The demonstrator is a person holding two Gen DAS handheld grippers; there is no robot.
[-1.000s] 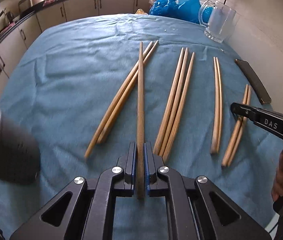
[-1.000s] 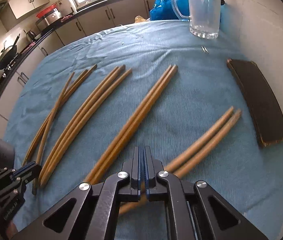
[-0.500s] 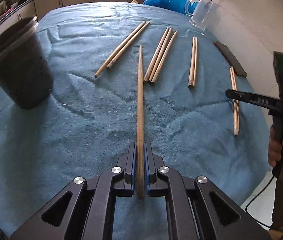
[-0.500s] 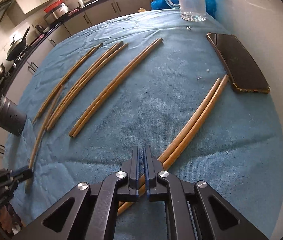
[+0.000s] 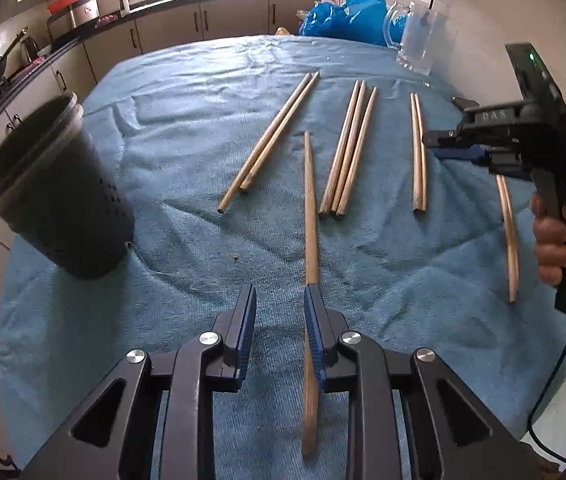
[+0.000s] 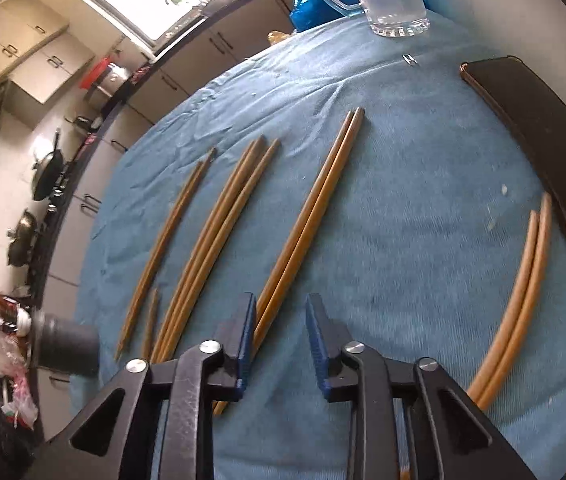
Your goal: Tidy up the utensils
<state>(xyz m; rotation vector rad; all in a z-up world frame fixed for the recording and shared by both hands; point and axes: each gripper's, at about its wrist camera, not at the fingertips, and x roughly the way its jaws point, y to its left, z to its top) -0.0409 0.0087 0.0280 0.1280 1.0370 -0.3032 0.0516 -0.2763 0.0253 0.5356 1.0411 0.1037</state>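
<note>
Left wrist view: big blue cloth (image 5: pixel 187 128) over the table, dark cup with holes (image 5: pixel 55 196) at 9 o'clock, rows of wooden chopsticks (image 5: pixel 347 152) lying up toward 12 o'clock. Left gripper (image 5: pixel 279 320) at 6 o'clock, jaws just opened a little, one long chopstick (image 5: pixel 310 216) leaning on the right pad only, not squeezed. Right gripper (image 6: pixel 281 320) in the right wrist view, jaws just opened a little too, nothing held, a chopstick pair (image 6: pixel 307 216) on the cloth just past its left finger, black phone (image 6: pixel 531 136) at 2 o'clock.
</note>
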